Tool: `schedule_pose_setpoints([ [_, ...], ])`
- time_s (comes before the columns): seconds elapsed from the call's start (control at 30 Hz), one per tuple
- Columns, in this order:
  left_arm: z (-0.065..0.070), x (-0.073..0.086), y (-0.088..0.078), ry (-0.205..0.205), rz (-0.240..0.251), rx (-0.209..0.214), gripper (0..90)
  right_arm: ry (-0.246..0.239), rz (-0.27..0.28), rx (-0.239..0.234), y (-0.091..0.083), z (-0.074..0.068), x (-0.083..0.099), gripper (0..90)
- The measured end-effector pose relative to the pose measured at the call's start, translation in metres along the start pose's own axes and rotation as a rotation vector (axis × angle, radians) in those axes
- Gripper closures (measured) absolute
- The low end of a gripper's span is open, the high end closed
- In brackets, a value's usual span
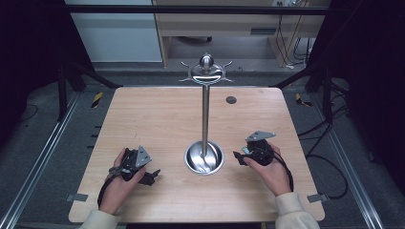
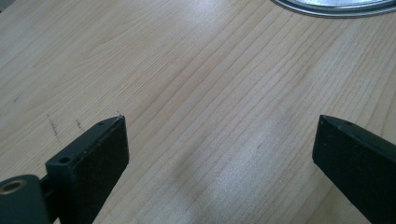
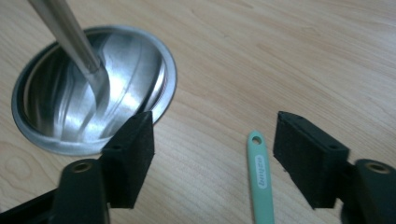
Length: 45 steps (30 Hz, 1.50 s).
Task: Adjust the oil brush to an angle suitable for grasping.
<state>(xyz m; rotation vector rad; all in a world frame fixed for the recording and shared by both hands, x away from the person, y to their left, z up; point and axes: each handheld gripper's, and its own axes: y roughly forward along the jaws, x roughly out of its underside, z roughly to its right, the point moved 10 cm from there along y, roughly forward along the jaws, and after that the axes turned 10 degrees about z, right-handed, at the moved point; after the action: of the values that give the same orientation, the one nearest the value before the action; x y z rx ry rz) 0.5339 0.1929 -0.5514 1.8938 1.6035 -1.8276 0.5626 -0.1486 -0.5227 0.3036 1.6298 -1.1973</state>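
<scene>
Over on the left, the left hand-held gripper (image 1: 152,175) rests low on the tabletop (image 1: 157,119), jaws apart with nothing but bare wood between them; the hand (image 1: 119,183) lies flat behind it, forearm coming in from the near edge, nose angled toward the middle. In its own view the rim of the stand's base (image 2: 336,8) sits well ahead of it and off to one side.

Centre stage, the steel stand (image 1: 205,114) rises upright from its bowl-shaped base, hooks at the top bare. Nothing hangs there, so by my read the job has barely begun.

Now the right: the right hand-held gripper (image 1: 239,156) is tipped down toward the tabletop, jaws apart, held in a hand (image 1: 267,171) curled around it. Between those jaws, nearer the one away from the stand, lies a mint-green handle (image 3: 259,179), flat on the wood, untouched by either pad. The base (image 3: 93,88) sits just beyond the other jaw. The grab is yet to come, then the hanging.
</scene>
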Motion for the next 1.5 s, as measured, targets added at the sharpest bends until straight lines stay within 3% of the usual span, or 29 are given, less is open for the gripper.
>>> schedule_pose_setpoints([
  [0.23,0.001,0.000,0.000,0.000,0.003,0.002,3.3,-0.065,-0.025,-0.038,0.003,-0.010,0.004,47.7],
  [0.33,0.001,-0.001,0.000,-0.002,0.004,0.002,3.3,-0.073,-0.031,-0.054,0.004,-0.013,0.005,53.4],
  [0.4,0.001,-0.001,0.000,-0.003,0.005,0.002,3.3,-0.085,-0.038,-0.096,0.004,-0.019,0.007,60.0],
  [0.5,0.001,-0.001,0.000,0.001,0.003,0.001,3.3,-0.100,-0.054,-0.104,0.004,-0.021,0.009,65.7],
  [0.53,0.001,-0.001,0.000,0.001,0.003,0.000,3.4,-0.107,-0.066,-0.098,0.006,-0.021,0.011,73.0],
  [0.6,0.001,-0.001,0.000,-0.001,0.005,0.001,3.3,-0.111,-0.077,-0.080,0.007,-0.017,0.013,79.1],
  [0.73,0.000,-0.001,0.000,0.000,0.005,0.000,3.3,-0.097,-0.097,-0.038,0.008,-0.009,0.016,86.1],
  [0.8,0.001,-0.001,0.001,-0.009,0.013,-0.002,3.4,-0.076,-0.125,0.012,0.009,0.003,0.023,89.6],
  [1.0,0.000,-0.001,0.000,-0.001,0.003,0.000,3.3,-0.038,-0.130,0.067,0.008,0.019,0.028,90.0],
  [1.5,0.000,-0.001,0.000,0.002,0.007,-0.001,3.3,-0.047,-0.179,0.087,0.016,0.021,0.037,90.0],
])
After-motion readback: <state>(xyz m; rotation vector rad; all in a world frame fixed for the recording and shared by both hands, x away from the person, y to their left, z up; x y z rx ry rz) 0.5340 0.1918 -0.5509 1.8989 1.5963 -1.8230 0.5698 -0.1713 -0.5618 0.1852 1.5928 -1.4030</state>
